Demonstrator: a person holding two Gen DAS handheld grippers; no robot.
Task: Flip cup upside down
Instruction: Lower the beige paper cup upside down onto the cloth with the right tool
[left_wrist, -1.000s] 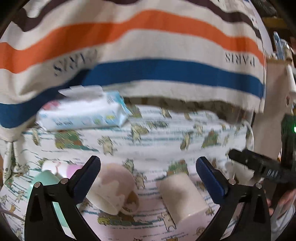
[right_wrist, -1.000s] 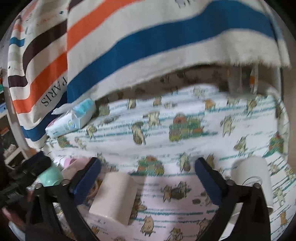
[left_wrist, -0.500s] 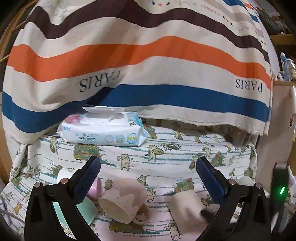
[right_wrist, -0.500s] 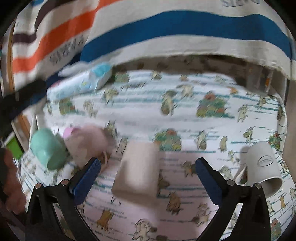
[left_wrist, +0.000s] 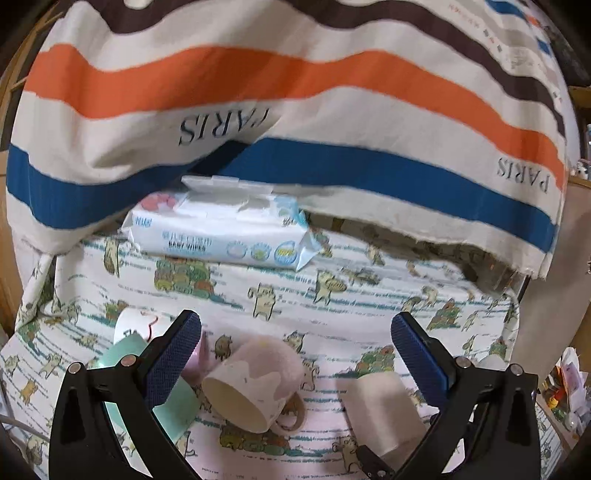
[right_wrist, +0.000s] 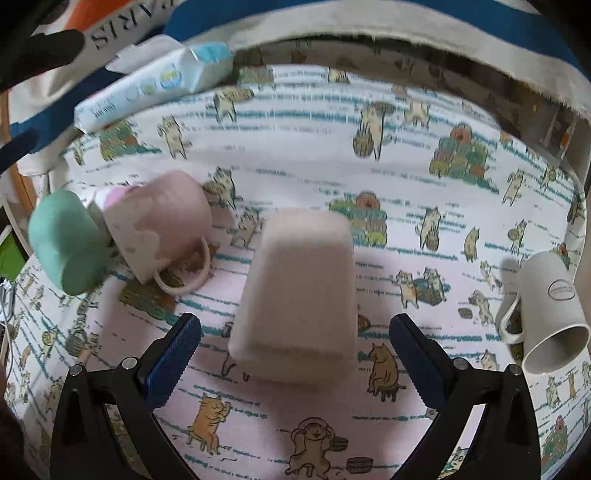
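A pale pink handleless cup (right_wrist: 299, 291) lies on its side on the cat-print cloth, mouth toward me, between the open jaws of my right gripper (right_wrist: 293, 341); nothing touches it. It also shows in the left wrist view (left_wrist: 384, 413). A pink-and-cream mug (left_wrist: 255, 380) lies on its side just ahead of my open, empty left gripper (left_wrist: 295, 338), and shows in the right wrist view (right_wrist: 162, 229). A mint green cup (right_wrist: 66, 243) and a white mug (right_wrist: 552, 314) also lie on their sides.
A pack of baby wipes (left_wrist: 221, 232) lies at the back of the cloth (right_wrist: 406, 110). A striped "PARIS" fabric (left_wrist: 295, 92) hangs over the back edge. A small white and pink cup (left_wrist: 133, 325) sits behind the mint one.
My right gripper has moved forward and left, so the pale pink cup now lies centred between its jaws. My left gripper has pulled back and tilted up.
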